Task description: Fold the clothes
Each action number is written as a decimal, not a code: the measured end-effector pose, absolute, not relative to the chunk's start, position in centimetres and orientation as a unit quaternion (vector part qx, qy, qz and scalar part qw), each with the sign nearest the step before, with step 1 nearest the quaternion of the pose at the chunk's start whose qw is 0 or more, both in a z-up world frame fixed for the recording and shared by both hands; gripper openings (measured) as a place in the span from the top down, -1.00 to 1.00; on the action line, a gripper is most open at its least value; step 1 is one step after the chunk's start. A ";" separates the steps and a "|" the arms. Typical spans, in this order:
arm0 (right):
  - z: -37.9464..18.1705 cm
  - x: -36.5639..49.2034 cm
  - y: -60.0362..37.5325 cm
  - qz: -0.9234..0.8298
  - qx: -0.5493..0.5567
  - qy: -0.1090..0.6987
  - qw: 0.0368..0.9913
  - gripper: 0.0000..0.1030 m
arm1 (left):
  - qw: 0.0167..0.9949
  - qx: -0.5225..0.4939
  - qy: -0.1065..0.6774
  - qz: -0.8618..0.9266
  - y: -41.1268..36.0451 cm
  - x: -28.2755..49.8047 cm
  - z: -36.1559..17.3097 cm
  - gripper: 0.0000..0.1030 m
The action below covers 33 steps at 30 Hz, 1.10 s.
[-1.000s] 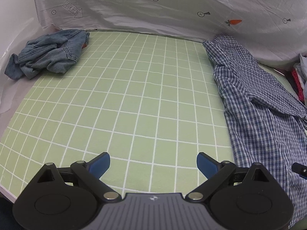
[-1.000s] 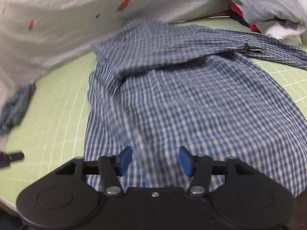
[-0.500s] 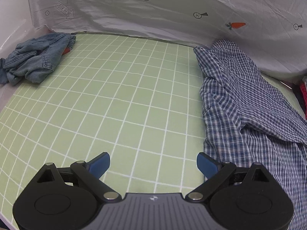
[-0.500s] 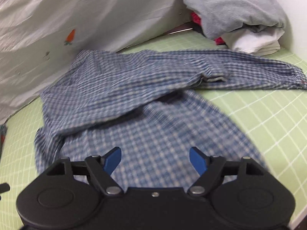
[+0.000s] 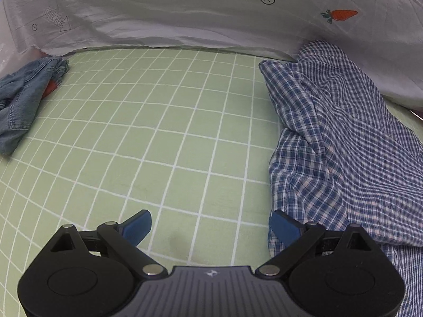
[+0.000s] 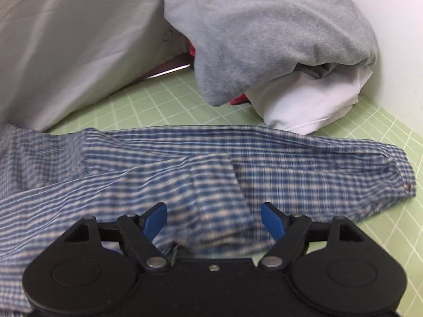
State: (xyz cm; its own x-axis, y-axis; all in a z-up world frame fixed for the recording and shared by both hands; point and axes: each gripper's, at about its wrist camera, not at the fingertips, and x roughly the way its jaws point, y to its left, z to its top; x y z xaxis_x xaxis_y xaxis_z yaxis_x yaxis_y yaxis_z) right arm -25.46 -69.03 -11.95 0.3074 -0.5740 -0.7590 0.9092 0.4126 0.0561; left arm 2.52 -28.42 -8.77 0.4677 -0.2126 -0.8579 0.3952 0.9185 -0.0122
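A blue and white checked shirt (image 5: 343, 142) lies crumpled on the green grid mat (image 5: 158, 132), at the right of the left wrist view. My left gripper (image 5: 210, 227) is open and empty over bare mat, its right finger at the shirt's left edge. In the right wrist view the same shirt (image 6: 185, 174) spreads below my right gripper (image 6: 214, 220), which is open and empty just above the cloth. One sleeve with a buttoned cuff (image 6: 396, 174) stretches out to the right.
A crumpled denim garment (image 5: 23, 97) lies at the far left of the mat. A pile of grey, white and red clothes (image 6: 277, 47) sits at the back right corner. A white printed sheet (image 5: 211, 13) hangs along the back.
My left gripper moved forward and right toward the shirt's edge. My right gripper swung right across the shirt toward the sleeve and clothes pile, and its jaws opened wider.
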 end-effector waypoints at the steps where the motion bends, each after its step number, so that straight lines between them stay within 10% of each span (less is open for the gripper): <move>1: -12.4 -24.9 -69.6 -0.481 0.250 0.342 0.768 -0.54 | 0.850 0.097 0.485 -0.180 -28.6 2.7 -8.8 -0.88; 5: -13.4 -24.4 -70.6 -0.470 0.263 0.352 0.765 -0.49 | 0.844 0.103 0.491 -0.192 -29.4 3.7 -9.0 -0.88; 13: -13.2 -24.1 -70.8 -0.443 0.250 0.352 0.786 0.53 | 0.847 0.050 0.483 -0.216 -31.6 8.6 -7.9 -0.88; 23: -10.5 -23.8 -71.8 -0.463 0.222 0.323 0.795 0.89 | 0.818 -0.074 0.494 -0.283 -34.9 14.0 -7.1 -0.72; 29: -10.4 -23.9 -72.4 -0.456 0.232 0.330 0.793 0.84 | 0.806 -0.093 0.510 -0.286 -36.4 15.4 -8.0 -0.56; 31: -10.8 -24.2 -72.3 -0.458 0.243 0.329 0.790 0.55 | 0.804 -0.094 0.514 -0.282 -36.4 15.5 -8.2 -0.56; 33: -11.2 -24.6 -72.3 -0.459 0.255 0.329 0.785 -0.26 | 0.804 -0.089 0.516 -0.282 -36.4 15.6 -8.4 -0.52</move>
State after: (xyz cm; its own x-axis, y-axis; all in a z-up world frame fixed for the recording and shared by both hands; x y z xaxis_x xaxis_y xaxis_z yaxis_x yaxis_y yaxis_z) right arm -24.56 -72.35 -11.24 0.3617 -0.5523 -0.7511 0.8884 0.4484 0.0982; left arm 15.63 -36.40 -8.36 0.3082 -0.5463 -0.7788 0.3618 0.8245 -0.4352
